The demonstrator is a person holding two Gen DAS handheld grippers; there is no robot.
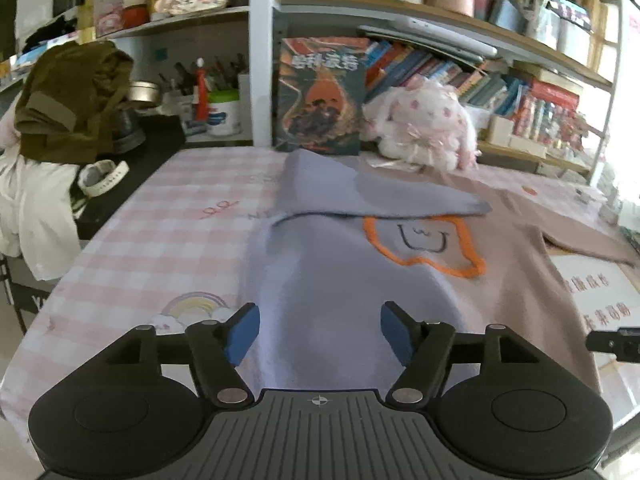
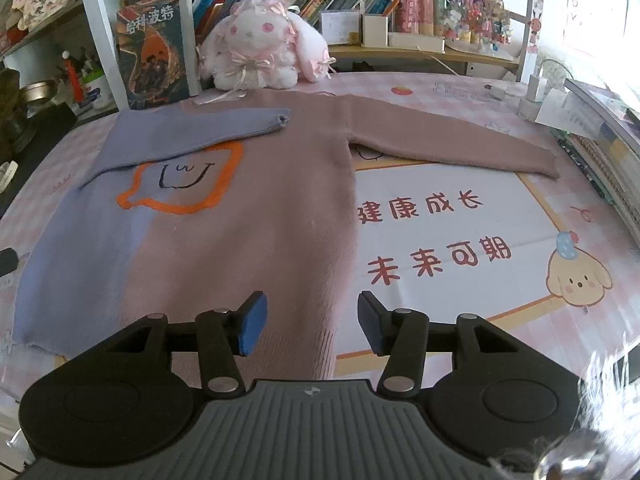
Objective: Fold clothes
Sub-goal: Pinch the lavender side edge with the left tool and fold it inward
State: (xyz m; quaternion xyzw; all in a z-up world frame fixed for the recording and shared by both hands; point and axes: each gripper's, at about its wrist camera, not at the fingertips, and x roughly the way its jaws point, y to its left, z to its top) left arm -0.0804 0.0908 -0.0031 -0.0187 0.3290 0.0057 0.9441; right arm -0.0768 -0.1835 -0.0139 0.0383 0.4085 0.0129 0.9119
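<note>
Both grippers, left [image 1: 320, 332] & right [image 2: 308, 322], gaping w/ nothing held; imo grab the mauve sleeve [image 2: 452, 148] near its cuff next, fold it flat across the sweater [image 2: 240, 232] chest.

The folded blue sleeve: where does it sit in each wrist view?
Left wrist view: the blue sleeve crosses the picture's middle, cuff at right, above the orange outline.
Right wrist view: the blue sleeve lies upper left, cuff pointing right.
Shared landmark: the plush bunny behind the sweater.
</note>
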